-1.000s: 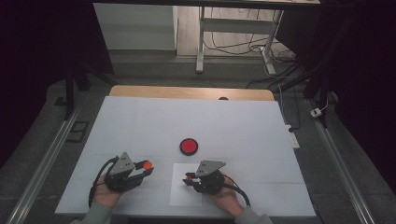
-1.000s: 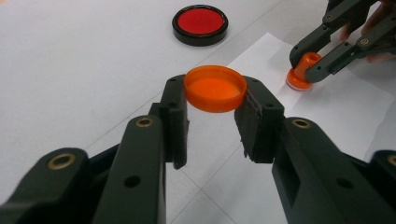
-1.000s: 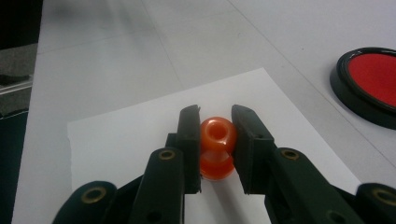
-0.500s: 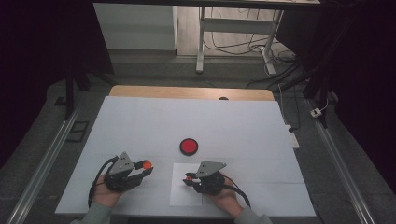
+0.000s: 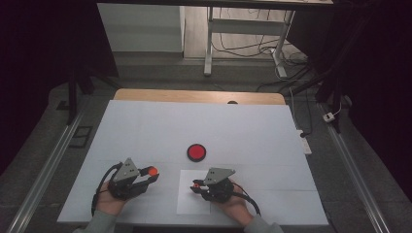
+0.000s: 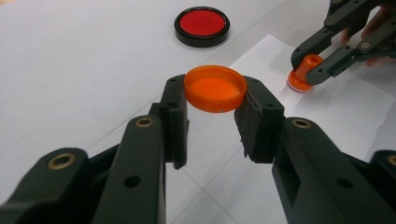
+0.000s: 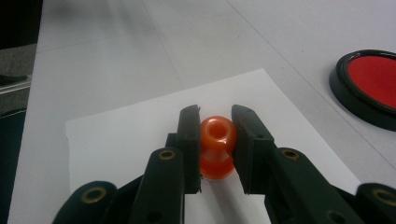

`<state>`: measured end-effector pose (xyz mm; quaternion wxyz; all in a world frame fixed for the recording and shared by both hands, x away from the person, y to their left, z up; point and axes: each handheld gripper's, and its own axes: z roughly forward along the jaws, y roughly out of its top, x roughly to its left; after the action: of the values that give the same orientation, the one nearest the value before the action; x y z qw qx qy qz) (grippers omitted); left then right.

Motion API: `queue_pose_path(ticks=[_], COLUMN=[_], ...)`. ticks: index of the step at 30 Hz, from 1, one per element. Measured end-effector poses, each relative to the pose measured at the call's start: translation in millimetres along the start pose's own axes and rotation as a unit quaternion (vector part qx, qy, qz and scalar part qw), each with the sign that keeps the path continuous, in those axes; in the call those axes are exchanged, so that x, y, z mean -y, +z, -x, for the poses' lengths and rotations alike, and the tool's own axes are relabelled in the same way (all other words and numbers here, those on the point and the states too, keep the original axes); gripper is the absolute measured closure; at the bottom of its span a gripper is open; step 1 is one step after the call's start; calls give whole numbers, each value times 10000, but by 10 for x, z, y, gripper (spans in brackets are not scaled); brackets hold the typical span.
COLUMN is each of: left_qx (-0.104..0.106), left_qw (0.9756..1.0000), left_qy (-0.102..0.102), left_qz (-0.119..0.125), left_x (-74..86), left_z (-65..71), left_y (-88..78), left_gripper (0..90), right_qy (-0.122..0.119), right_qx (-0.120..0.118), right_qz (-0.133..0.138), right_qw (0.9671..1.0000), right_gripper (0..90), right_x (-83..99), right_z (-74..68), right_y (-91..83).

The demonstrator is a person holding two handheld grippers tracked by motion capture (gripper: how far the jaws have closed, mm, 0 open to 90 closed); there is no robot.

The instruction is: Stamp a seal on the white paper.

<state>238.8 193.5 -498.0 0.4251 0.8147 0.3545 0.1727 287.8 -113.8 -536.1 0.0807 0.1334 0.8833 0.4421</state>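
Holding a round orange plastic cap (image 6: pixel 215 88), the left claw (image 6: pixel 212 116) sits beside the right claw (image 7: pixel 215 140), which grips a small orange plastic stamp (image 7: pixel 216 147) standing on white paper (image 7: pixel 140 135).

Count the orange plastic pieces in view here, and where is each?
2. The orange cap is clamped in the left gripper, above the table. The orange stamp is clamped in the right gripper, standing on the white paper sheet.

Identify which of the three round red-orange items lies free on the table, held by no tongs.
The red disc with the black rim; the orange cap and orange stamp are each clamped.
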Motion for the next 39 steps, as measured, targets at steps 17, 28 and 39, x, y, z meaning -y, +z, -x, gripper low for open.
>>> queue_pose_path(ticks=[17, 28, 39], left_qx=[-10, -15, -17], left_qw=[10000, 10000, 10000], left_qy=[10, 12, 18], left_qz=[-2, 7, 12], left_x=[-2, -1, -6], left_z=[1, -19, -12], left_y=[-1, -11, -10], left_gripper=[646, 646, 646], right_qy=[-31, 475, 768], right_qx=[72, -249, -286], right_qz=[-29, 623, 788], right_qw=[10000, 9966, 9935], right_gripper=[729, 724, 723], right_x=[-7, -65, -66], right_z=[-17, 99, 158], right_y=[-1, -171, -277])
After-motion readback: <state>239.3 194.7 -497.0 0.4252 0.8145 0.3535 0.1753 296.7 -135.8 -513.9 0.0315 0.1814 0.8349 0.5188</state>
